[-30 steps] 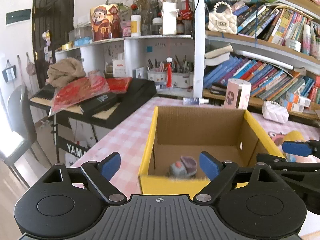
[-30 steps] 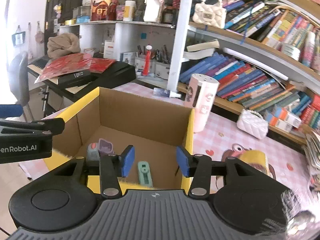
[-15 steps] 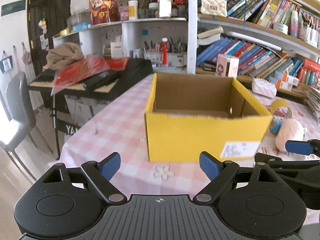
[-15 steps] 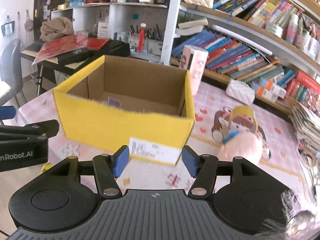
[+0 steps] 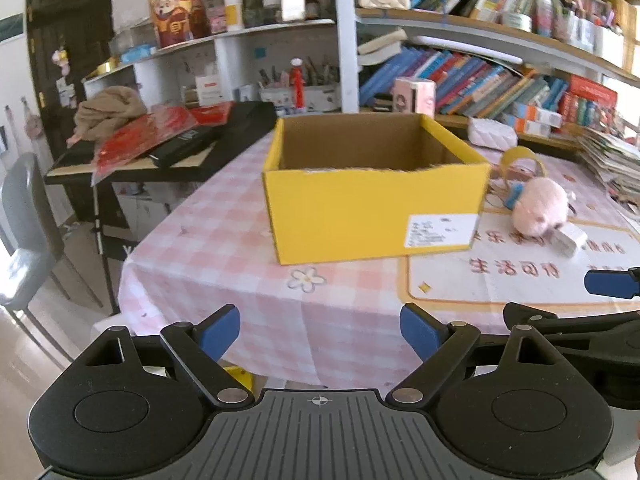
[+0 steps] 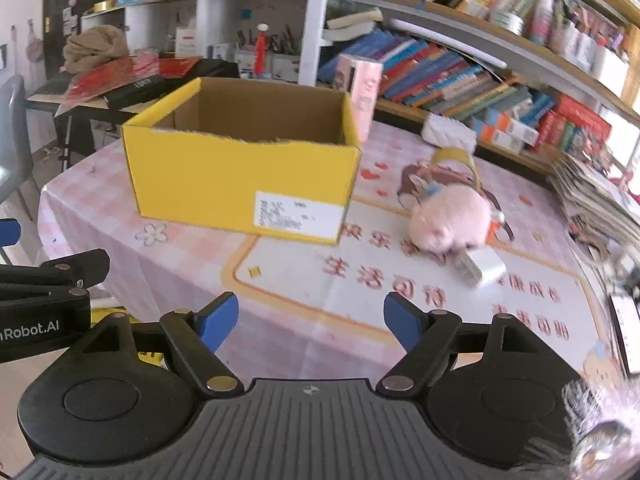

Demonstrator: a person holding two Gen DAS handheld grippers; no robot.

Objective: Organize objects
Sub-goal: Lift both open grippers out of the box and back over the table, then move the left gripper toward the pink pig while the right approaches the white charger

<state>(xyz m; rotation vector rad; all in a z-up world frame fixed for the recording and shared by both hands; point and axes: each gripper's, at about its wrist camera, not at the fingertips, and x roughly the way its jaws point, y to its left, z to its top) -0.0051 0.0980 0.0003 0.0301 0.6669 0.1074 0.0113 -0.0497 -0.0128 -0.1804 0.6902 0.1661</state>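
Observation:
A yellow cardboard box (image 5: 372, 204) (image 6: 240, 184) stands open on the pink checked tablecloth; its inside is hidden from here. A pink plush toy (image 5: 540, 208) (image 6: 450, 220) lies to its right, with a small white block (image 6: 482, 266) (image 5: 570, 238) beside it and a yellow tape roll (image 5: 520, 162) behind. My left gripper (image 5: 320, 330) is open and empty, back at the table's front edge. My right gripper (image 6: 310, 318) is open and empty, also at the front edge, to the right of the left one.
A white quilted pouch (image 6: 450, 132) and a pink carton (image 6: 360, 88) stand behind the box. Bookshelves (image 6: 460, 72) line the back. A black keyboard with red packets (image 5: 180, 136) sits left of the table, and a grey chair (image 5: 24, 232) stands at far left. Stacked papers (image 6: 592, 196) lie right.
Both grippers have drawn back from over the box to the table's front edge. The right gripper's jaws have opened wider. The box's contents no longer show.

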